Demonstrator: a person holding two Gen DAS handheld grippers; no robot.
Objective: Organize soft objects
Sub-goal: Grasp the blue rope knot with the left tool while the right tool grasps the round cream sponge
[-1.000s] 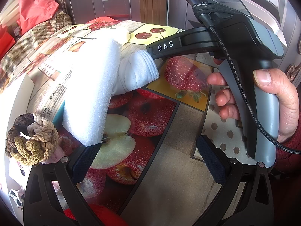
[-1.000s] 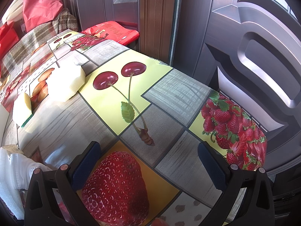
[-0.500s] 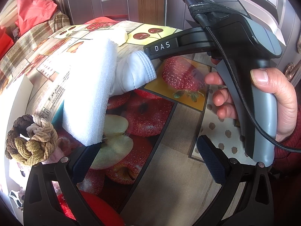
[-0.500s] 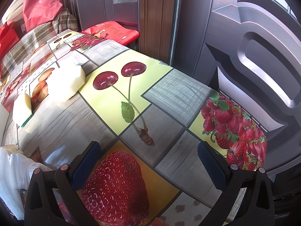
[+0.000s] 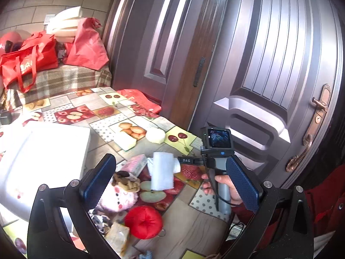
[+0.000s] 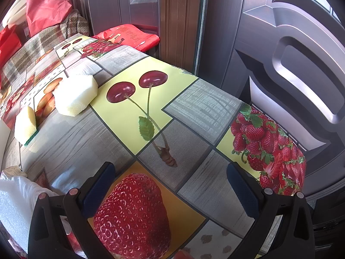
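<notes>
My left gripper (image 5: pixel 170 180) hangs high above the fruit-print worktop (image 5: pixel 189 228), jaws spread wide and empty. My right gripper (image 6: pixel 170 191) sits low over the printed strawberry, equally wide and empty, handle upright in my right hand (image 5: pixel 226 188). A white foam block (image 5: pixel 162 173) stands beside it; a white foam box (image 5: pixel 43 151) lies left, its contents not discernible.

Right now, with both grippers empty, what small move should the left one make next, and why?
Probably lower the left gripper toward the white foam block. Its jaws stand open and empty, high above the table, and the block sits centred between its fingers in the left wrist view. The right gripper is open too and holds nothing.
</notes>
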